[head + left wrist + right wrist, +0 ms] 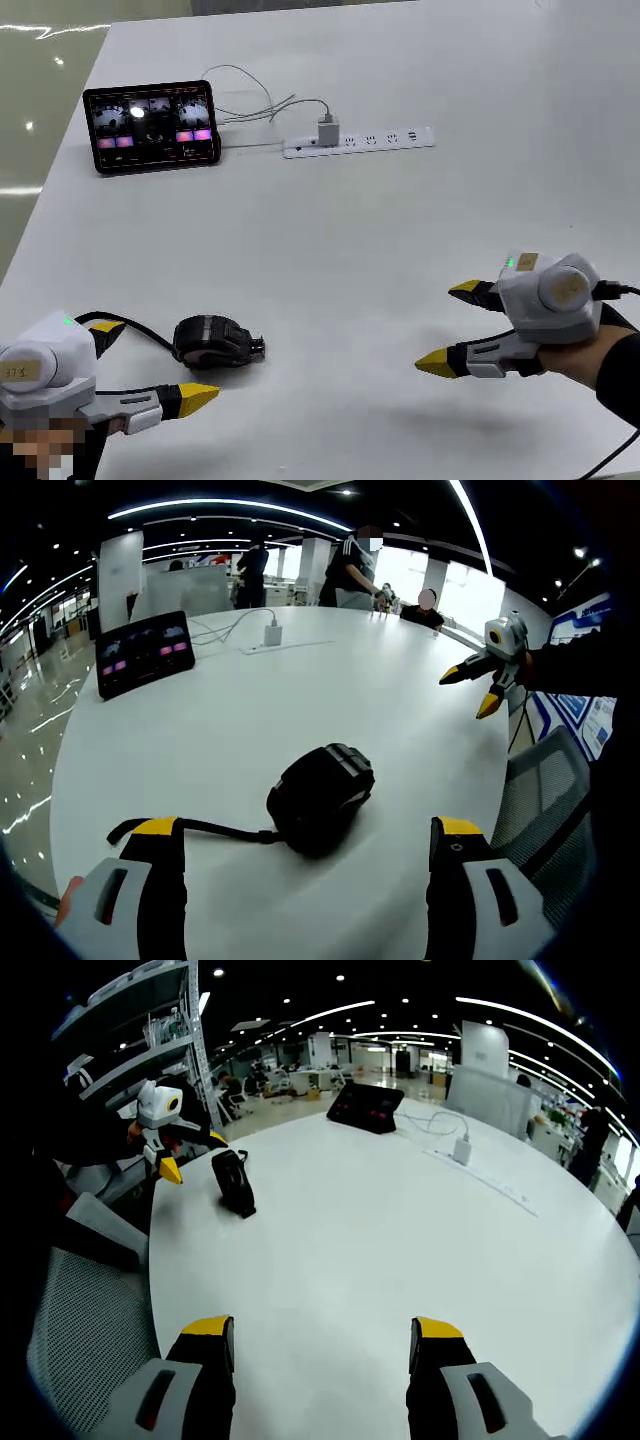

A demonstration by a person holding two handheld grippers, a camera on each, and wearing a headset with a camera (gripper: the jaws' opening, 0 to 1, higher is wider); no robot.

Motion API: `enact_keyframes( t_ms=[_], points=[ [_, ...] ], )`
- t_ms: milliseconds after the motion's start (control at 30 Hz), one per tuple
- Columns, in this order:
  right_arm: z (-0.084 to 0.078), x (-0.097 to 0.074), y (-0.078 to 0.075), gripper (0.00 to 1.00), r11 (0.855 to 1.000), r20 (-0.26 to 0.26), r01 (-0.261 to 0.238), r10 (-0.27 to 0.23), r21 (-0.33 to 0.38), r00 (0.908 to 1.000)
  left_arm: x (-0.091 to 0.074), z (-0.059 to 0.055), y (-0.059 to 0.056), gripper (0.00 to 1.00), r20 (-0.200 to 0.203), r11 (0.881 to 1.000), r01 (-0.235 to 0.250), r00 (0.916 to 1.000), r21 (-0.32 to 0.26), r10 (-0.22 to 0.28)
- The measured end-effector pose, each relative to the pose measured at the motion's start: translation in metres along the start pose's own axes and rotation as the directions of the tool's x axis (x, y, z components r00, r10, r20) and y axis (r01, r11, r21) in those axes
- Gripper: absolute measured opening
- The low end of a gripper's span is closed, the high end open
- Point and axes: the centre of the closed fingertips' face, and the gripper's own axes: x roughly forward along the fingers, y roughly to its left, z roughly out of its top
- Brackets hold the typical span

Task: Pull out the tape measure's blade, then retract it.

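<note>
Table [400, 250]: white and round-edged; carries every item listed below.
Tape measure [215, 341]: black case lying on the table at the lower left of the head view. A small dark tab projects from its right end.
Strap [140, 330]: black cord that curves from the case's left end toward the lower left corner, passing close to the upper jaw tip there.
Left gripper [155, 362]: lower left corner of the head view, yellow-tipped jaws pointing right. The jaws stand wide apart and grip nothing.
Tape measure relative to left gripper: in the left gripper view the case lies just ahead of the jaws, centred in the gap between them and touching neither one.
Right gripper [447, 327]: lower right of the head view, held in a hand with its jaws pointing left. The jaws are spread apart with nothing between them. A faint shadow lies on the table below it.
Gripper separation: well apart, with bare table between them.
Tablet [152, 127]: upper left of the head view, propped up, with its screen lit.
Power strip [360, 142]: white, upper centre, to the right of the tablet.
Charger [328, 130]: white block plugged into the left end of the power strip.
Cable [250, 100]: pale, looping between the charger and the tablet.
</note>
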Motion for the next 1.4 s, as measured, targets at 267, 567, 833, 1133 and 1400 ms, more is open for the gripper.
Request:
enact_keyframes(
  t_ms=[267,567,833,1133,1400],
  points=[
    [-0.014,-0.019,-0.011,0.77,0.999,0.013,0.012,-0.013,0.046,0.9998,-0.006,-0.006,0.0,0.99,-0.015,1.0,0.007,0.9999,-0.006,-0.007],
    [-0.037,-0.04,-0.024,0.83,0.998,-0.028,0.054,-0.053,0.039,0.9982,-0.013,-0.009,0.005,0.99,-0.021,1.0,0.002,0.9998,-0.026,-0.003],
    [-0.053,-0.058,-0.03,0.91,0.997,-0.03,0.069,-0.067,0.04,0.9973,-0.017,-0.009,0.007,0.99,-0.02,1.0,0.002,0.9998,-0.023,-0.003],
    [-0.065,-0.072,-0.035,0.99,0.993,-0.038,0.085,-0.083,0.078,0.9958,-0.022,-0.015,0.011,0.99,-0.045,1.0,0.002,0.999,-0.01,-0.003],
    [-0.07,-0.079,-0.038,0.99,0.992,-0.037,0.096,-0.093,0.088,0.995,-0.026,-0.016,0.015,0.99,-0.041,1.0,-0.007,0.9991,-0.011,0.007]
  ],
)
